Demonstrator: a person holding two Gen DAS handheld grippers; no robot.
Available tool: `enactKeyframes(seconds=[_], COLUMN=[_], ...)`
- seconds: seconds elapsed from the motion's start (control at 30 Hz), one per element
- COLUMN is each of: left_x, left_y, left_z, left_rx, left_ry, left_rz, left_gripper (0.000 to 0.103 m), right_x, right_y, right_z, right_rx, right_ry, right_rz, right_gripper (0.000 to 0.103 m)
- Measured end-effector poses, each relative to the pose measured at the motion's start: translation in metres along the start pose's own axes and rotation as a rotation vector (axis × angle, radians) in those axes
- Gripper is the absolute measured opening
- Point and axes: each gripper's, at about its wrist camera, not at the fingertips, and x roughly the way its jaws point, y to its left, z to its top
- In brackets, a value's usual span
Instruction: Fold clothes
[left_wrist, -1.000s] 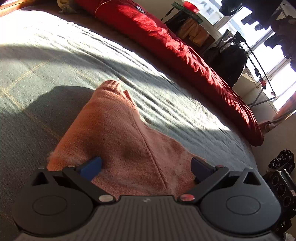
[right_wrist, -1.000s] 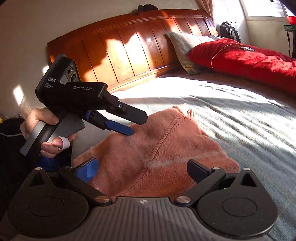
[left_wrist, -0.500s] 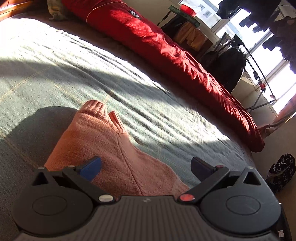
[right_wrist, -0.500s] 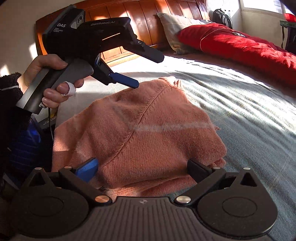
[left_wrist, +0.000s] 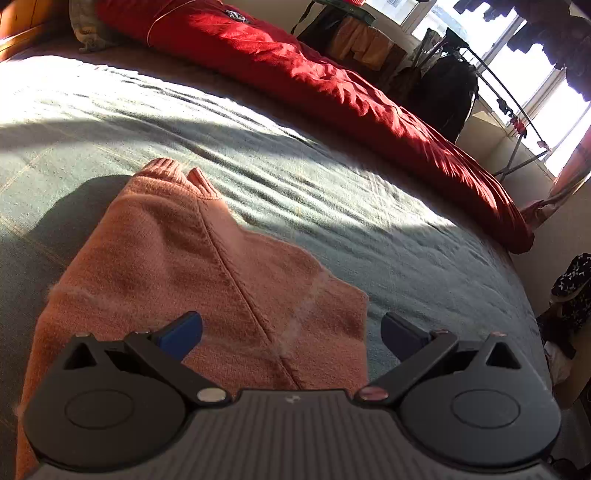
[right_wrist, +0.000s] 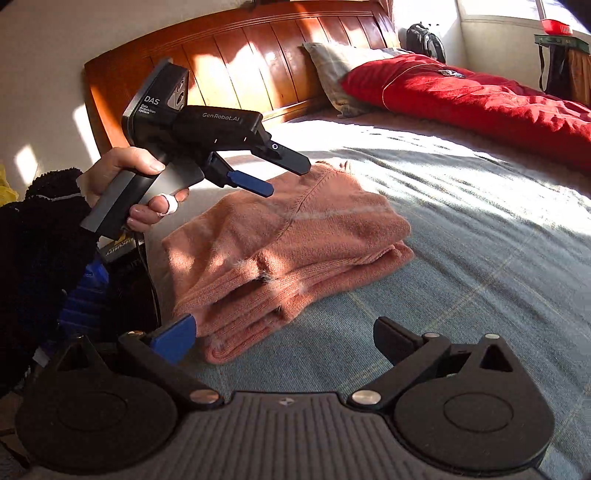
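Now the folded salmon-pink sweater (right_wrist: 295, 236) lies on the bed's grey-green blanket (right_wrist: 480, 229), and neither pair of tongs has hold of it. Seen from the right tongs (right_wrist: 284, 338), the bundle runs lengthwise away from them and slightly rightward: its ribbed, layered fold edge is the near end, just ahead of the blue left pad, and the narrow ribbed end points away toward the wooden headboard (right_wrist: 258, 74). These tongs stand wide open with nothing between the pads; the left pad sits just beside the sweater's near corner, the right one over bare blanket.

Ahead and to the left of the right tongs, the left tongs (right_wrist: 288, 179) hang in the air above the sweater's far end, held by a hand (right_wrist: 136, 184) in a dark fuzzy sleeve. Their two fingers are spread apart and empty.

From the left wrist view, the left tongs (left_wrist: 291, 332) gape wide above the sweater (left_wrist: 192, 273), which stretches straight ahead of them, a knitted seam running along its length to the ribbed tip at the far end. Beyond that, across the blanket (left_wrist: 332, 192), a red duvet (left_wrist: 332, 85) lies along the bed's far side, well apart from the sweater.
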Motion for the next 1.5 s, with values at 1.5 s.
enactKeyframes(seconds=[1.5], left_x=[-0.066], left_y=[0.054], left_z=[-0.095], left_rx=[-0.313], left_ry=[-0.112], left_rz=[0.288], left_gripper=[0.102], right_x=[-0.098], right_y=[-0.005], right_z=[-0.077], right_rx=[0.260], right_ry=[-0.094], right_rz=[-0.014], right_gripper=[0.103])
